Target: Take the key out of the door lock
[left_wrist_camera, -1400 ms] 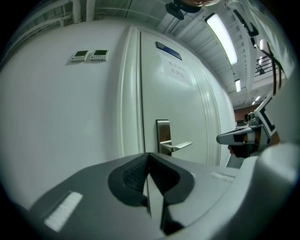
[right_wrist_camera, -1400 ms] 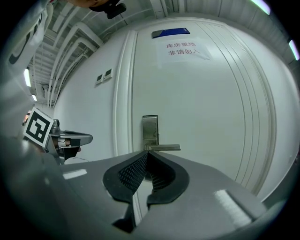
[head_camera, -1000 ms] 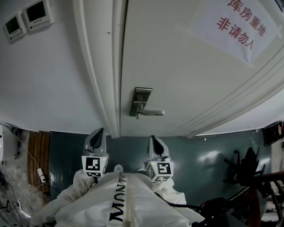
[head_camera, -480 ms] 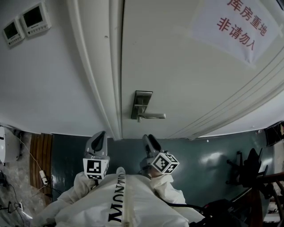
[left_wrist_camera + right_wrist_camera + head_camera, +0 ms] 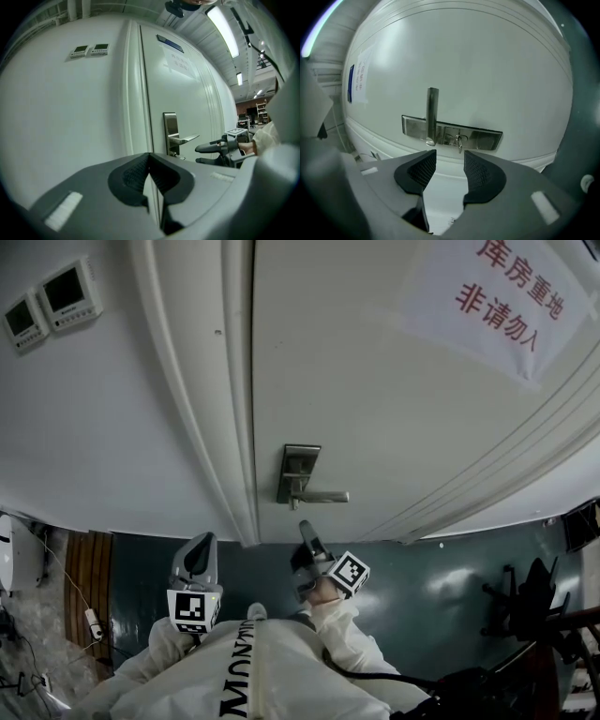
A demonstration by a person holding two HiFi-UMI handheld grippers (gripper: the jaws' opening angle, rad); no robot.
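The steel lock plate [image 5: 298, 472] with its lever handle [image 5: 322, 496] sits on the white door [image 5: 375, 381]. In the right gripper view the picture is rolled: the plate [image 5: 452, 133] lies level, and a small key [image 5: 459, 140] sticks out of it beside the handle [image 5: 432, 115]. My right gripper [image 5: 449, 166] points at the key from a short way off. Its jaws have just been opening and hold nothing. Turned on its side, it [image 5: 302, 547] hangs just below the lock. My left gripper [image 5: 203, 545] is shut and empty, left of the door's edge [image 5: 150, 176].
The door frame [image 5: 234, 427] runs down left of the lock. Two wall control panels [image 5: 47, 301] hang at upper left, and a paper sign with red characters [image 5: 506, 301] is on the door. On the dark green floor stand a chair [image 5: 534, 601] at right and cables [image 5: 89, 620] at left.
My right gripper has rolled onto its side, opened its jaws and come closer to the lock. The left gripper has stayed about where it was.
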